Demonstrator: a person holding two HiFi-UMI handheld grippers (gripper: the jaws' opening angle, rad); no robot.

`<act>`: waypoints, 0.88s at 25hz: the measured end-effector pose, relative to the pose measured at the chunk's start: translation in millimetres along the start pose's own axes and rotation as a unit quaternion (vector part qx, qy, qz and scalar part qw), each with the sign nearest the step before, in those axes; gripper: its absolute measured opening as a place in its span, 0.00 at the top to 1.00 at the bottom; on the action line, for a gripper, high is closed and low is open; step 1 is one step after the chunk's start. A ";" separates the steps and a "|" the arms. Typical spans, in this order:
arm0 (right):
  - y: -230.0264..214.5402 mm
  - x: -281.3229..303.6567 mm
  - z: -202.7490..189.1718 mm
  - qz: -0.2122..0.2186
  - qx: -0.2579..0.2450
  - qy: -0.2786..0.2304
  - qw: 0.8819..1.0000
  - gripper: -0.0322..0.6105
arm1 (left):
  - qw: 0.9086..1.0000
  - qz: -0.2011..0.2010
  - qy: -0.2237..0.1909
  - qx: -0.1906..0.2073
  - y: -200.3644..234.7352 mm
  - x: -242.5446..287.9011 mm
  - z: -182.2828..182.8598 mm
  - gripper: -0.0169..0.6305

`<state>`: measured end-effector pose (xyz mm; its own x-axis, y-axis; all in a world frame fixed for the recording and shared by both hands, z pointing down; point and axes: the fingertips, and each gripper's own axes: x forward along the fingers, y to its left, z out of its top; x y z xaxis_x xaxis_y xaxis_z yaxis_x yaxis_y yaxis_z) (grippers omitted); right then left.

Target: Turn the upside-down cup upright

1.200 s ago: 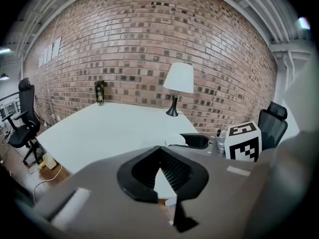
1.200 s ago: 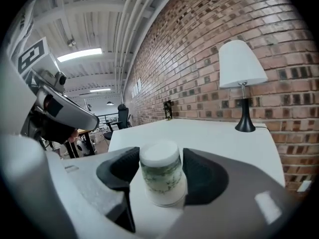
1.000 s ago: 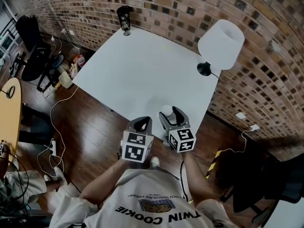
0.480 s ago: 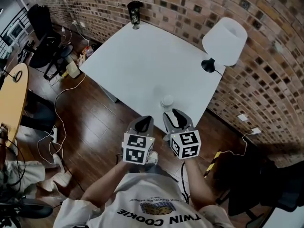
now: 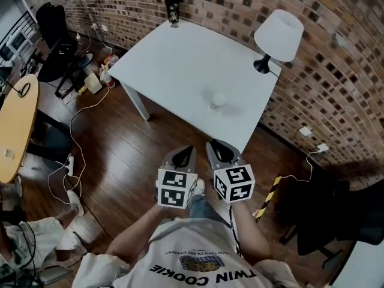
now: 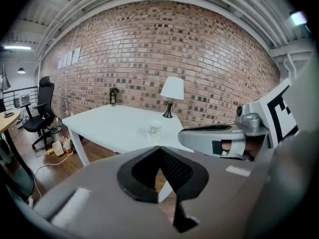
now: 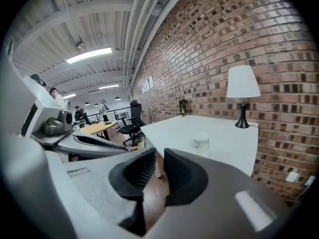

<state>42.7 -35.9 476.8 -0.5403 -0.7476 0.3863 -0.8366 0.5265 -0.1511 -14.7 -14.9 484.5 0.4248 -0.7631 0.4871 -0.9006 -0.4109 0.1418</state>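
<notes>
On the bench (image 5: 174,59), near its edge, the cup (image 5: 218,100) stands well apart from you. Your left tongs (image 5: 183,155) are pressed together, empty; your right tongs (image 5: 219,150) are closing on nothing.

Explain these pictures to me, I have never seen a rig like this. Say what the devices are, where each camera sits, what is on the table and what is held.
There is no robot here: a person holds a hand tool with two jaws in each hand. The top-down picture comes from a camera on the person's head. The other two come from cameras riding on the tools. The left gripper has its jaws together, empty. The right gripper is closing its jaws on nothing. Both are over the floor, short of the white table, which bears a small clear cup, a lamp and a dark tumbler.
</notes>
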 end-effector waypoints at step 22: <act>116.0 -159.3 -69.6 -0.051 0.025 0.002 0.998 0.95 | 0.997 -0.069 -0.022 0.004 -99.2 -143.4 -80.9 0.97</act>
<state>38.0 172.5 461.0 -0.4512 -0.7951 0.4052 -0.8912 0.4258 -0.1566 6.3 175.6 470.3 0.5485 -0.7204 0.4244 -0.8326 -0.5173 0.1979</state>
